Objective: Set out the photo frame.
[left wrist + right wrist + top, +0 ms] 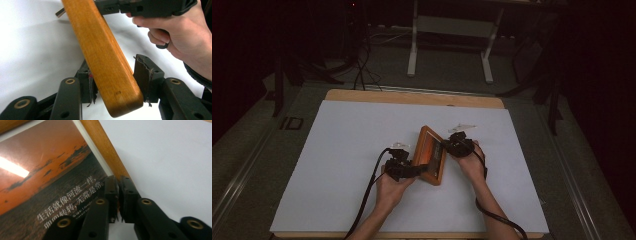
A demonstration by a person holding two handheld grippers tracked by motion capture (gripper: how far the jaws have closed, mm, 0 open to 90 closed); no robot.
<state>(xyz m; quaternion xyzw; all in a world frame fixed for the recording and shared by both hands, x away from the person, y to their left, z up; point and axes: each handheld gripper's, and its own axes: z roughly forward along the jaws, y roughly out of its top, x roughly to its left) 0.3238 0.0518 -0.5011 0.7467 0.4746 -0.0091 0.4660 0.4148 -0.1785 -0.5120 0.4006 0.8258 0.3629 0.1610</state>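
A wooden picture frame [430,155] with an orange sunset photo and white Chinese text [50,177] sits tilted up off the white sheet, between both hands. My left gripper [422,169] clamps the frame's near rounded wooden edge [105,57], with a pad [141,75] against each side of it. My right gripper [444,145] pinches the frame's right rail [105,147]; its jaws stand almost together around the thin edge [118,195]. The right hand [180,37] and its gripper [140,6] also appear at the top of the left gripper view.
A white sheet [362,150] covers the wooden table [412,96]. A cable [367,200] trails from each gripper toward the near edge. A white desk stand [452,30] and floor cables [362,70] lie beyond the table in the dark.
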